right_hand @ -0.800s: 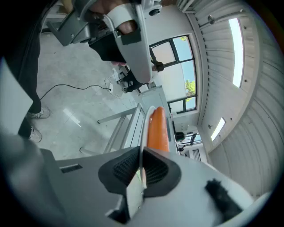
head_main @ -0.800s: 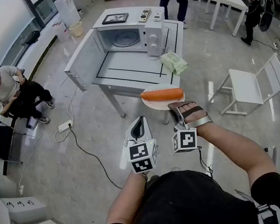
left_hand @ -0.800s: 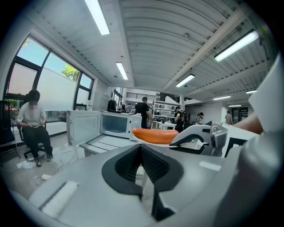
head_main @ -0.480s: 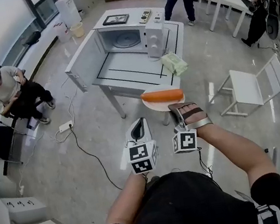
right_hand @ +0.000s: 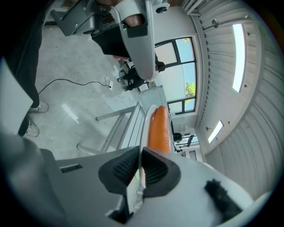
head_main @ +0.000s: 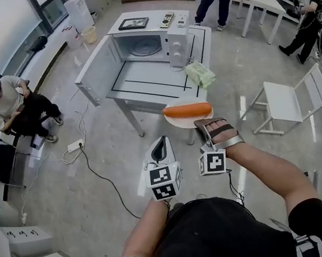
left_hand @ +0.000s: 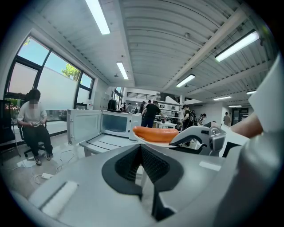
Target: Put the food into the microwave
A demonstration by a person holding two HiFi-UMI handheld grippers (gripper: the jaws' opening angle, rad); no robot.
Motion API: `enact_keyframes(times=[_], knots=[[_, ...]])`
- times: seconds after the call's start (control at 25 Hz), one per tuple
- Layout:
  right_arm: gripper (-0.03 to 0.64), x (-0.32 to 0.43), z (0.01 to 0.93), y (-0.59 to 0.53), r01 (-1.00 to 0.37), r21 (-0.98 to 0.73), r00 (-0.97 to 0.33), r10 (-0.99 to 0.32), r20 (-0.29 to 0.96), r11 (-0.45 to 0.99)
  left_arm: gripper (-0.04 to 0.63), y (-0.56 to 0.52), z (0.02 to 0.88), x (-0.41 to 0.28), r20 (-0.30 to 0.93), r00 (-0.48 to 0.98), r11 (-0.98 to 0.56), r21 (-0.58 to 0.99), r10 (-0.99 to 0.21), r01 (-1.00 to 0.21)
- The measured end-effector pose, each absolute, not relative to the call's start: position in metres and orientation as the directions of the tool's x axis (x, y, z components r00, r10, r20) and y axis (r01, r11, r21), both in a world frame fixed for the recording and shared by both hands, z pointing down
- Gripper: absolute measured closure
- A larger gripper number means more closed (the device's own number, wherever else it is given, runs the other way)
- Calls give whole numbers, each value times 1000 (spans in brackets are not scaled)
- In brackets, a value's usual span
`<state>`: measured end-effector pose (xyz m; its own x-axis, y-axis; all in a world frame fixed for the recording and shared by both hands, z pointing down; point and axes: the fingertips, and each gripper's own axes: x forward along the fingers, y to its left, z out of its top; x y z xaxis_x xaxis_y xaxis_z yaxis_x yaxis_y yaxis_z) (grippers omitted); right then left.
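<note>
**A:** Where is the food?

**B:** The long orange piece of food (head_main: pixel 187 110) lies lengthwise, left to right, on a round white plate (head_main: pixel 180 124). The plate is up in the air in front of the person, by the near right corner of the white surface (head_main: pixel 142 88), and nothing under it supports it.

**A:** What carries the plate?

**B:** The right claw (head_main: pixel 200 123) does. Its two pads are pinched on the plate's near rim, and in the right gripper view the thin rim runs edge-on between them, with the orange food just beyond. Seen from the head, the plate sits about level.

**A:** And the other one?

**B:** The left claw (head_main: pixel 161 138) hangs just left of the plate and nearer the person, not touching it. Its jaws are drawn together with nothing between them. It points towards the surface.

**A:** Is the oven ready?

**B:** The white microwave oven (head_main: pixel 179 44) stands on the far part of the surface, well apart from the plate. Its door (head_main: pixel 96 68) is swung wide to the left, and the round turntable shows in the open cavity. Black lines mark out a rectangle on the surface in front of it.

**A:** Anything else on that surface?

**B:** A crumpled pale green cloth (head_main: pixel 200 72) lies near the right edge, between the oven and the plate.
</note>
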<state>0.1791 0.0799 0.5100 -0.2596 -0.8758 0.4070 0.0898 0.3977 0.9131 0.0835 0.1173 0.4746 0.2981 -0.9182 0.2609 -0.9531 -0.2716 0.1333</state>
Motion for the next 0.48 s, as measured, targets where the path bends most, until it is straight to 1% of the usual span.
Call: enact_keyframes(times=[0.48], knots=[[594, 167, 512, 77, 90, 904, -234, -873, 428, 419, 586, 118, 475, 68, 259, 307, -279, 137, -916, -950]])
